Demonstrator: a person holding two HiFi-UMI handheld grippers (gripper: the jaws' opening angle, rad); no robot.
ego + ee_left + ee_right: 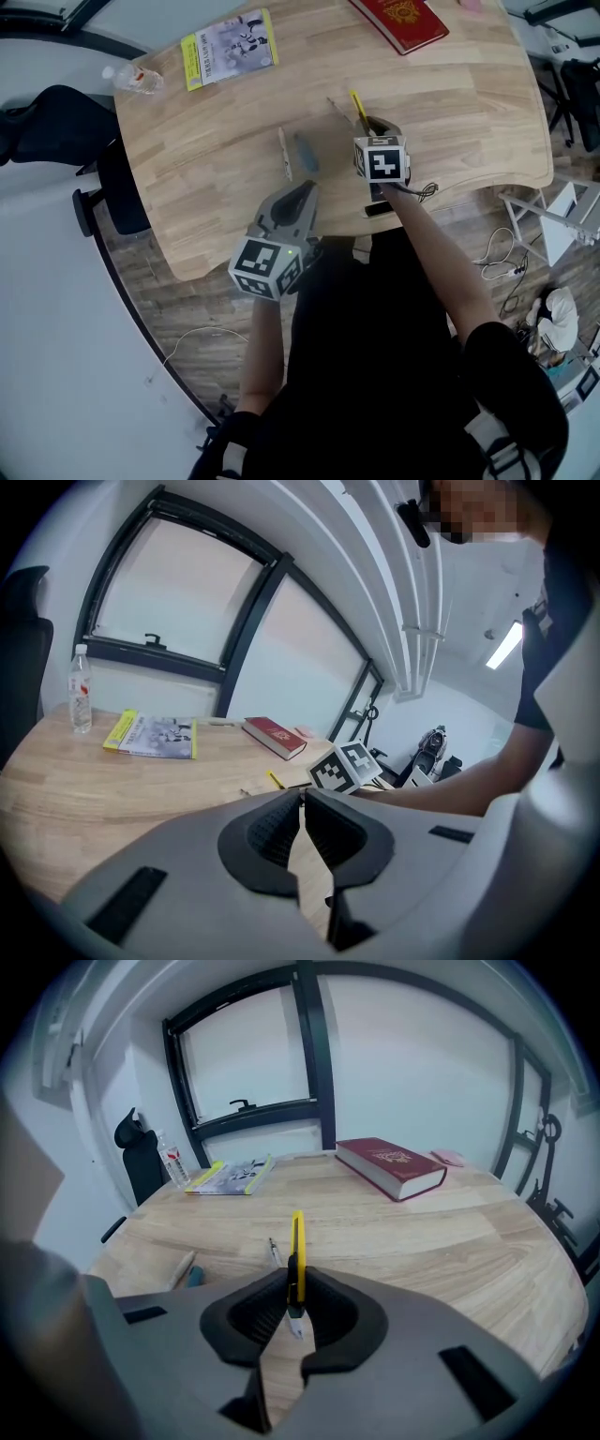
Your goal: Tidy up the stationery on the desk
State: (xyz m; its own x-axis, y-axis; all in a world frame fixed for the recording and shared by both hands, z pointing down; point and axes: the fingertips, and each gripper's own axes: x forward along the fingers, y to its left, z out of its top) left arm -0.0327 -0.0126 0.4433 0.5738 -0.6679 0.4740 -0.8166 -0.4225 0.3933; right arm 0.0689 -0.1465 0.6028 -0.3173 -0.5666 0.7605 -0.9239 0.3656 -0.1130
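Jutting forward, the yellow cutter (297, 1241) sits pinched between the right gripper's (295, 1286) fingers (332, 1313).

An office: wooden desk (450, 112), black chair (47, 127), red book (401, 21), large windows (248, 1063)

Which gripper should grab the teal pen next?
Probably left. The left gripper is shut, empty, and sits just short of the teal pen; the right gripper is clamped on the yellow cutter.
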